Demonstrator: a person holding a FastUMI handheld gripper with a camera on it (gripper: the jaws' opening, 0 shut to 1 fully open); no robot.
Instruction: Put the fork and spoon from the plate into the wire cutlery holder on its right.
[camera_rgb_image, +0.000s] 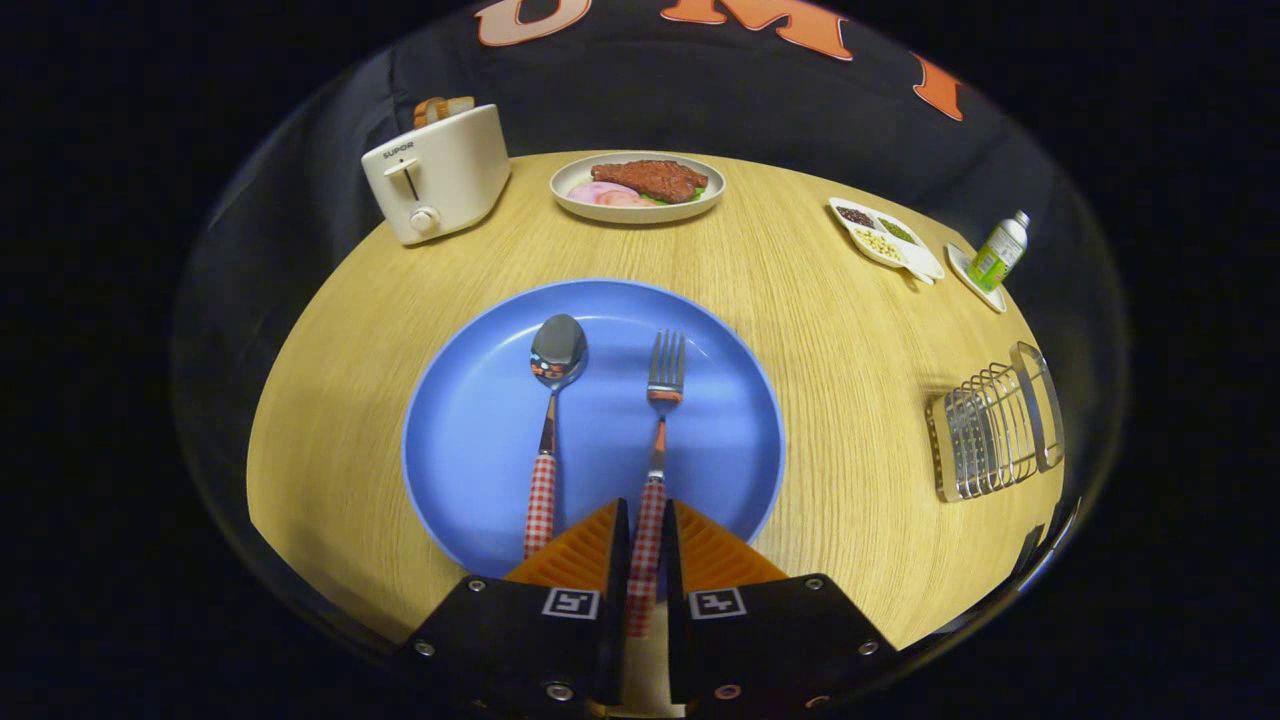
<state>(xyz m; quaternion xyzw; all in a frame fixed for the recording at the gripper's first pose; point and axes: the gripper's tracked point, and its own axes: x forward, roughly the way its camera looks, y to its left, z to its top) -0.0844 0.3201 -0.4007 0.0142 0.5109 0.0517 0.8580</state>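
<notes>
At the far left of the wooden table (820, 330) stood a toaster (438, 172), well apart from the work area. Nearer, a blue plate (480, 440) lay directly ahead of the fingers and carried both utensils. The spoon (552, 400) lay on the plate's left half, bowl pointing away from the gripper and its checked handle ending just left of the left finger. The fork (660, 420) lay beside it to the right, roughly parallel, tines away. Its long axis ran almost straight along the line of the fingers, and its checked handle passed back into the narrow gap between them.

The gripper (645, 540) was drawn in to a narrow gap around the fork handle. Both fingers appeared to bear on the handle, though actual contact could not be confirmed at this angle. The fork looked to rest on the plate, not yet lifted.

Beyond the plate sat a dish of food (637, 185). Further right stood a divided condiment dish (885, 235) and a small bottle (1000, 250). The wire cutlery holder (995, 420) stood to the right of the plate, well apart from it and from the fingers. The coming move would therefore call for a lift and a carry to the right, with the fork turned from lying flat toward upright.
</notes>
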